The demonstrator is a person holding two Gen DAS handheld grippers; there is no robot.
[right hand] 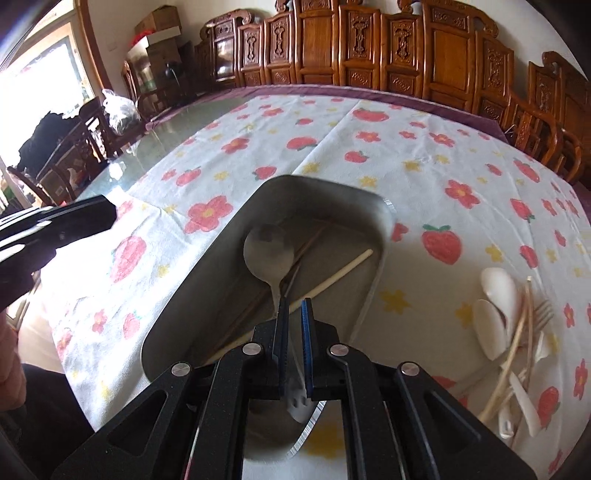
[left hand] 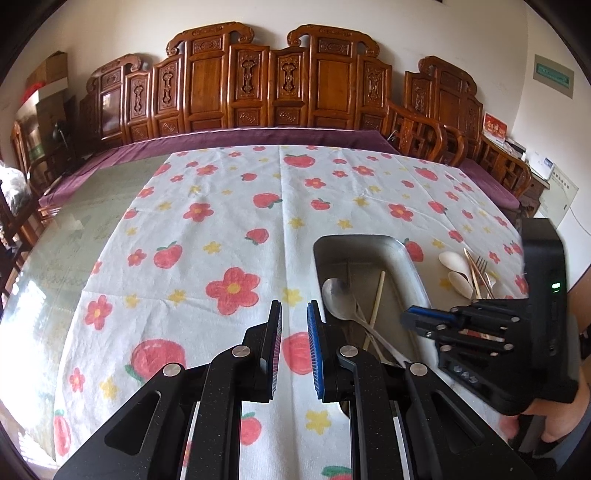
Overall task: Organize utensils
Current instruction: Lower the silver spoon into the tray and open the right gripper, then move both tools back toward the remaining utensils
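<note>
A metal tray (right hand: 376,206) lies on the flowered tablecloth and holds a metal spoon (right hand: 267,251) and a pale chopstick (right hand: 332,277). My right gripper (right hand: 294,306) is over the tray with its jaws a little apart; the spoon's handle runs between them. It also shows in the left wrist view (left hand: 410,319). My left gripper (left hand: 294,306) is open and empty over the cloth, left of the tray (left hand: 332,243). A pile of white spoons, a fork and chopsticks (right hand: 517,325) lies right of the tray, and shows in the left wrist view (left hand: 469,275).
The tablecloth (left hand: 221,221) covers a glass-topped table. Carved wooden chairs (left hand: 258,85) line the far edge. Boxes (right hand: 159,33) and more chairs stand at the left.
</note>
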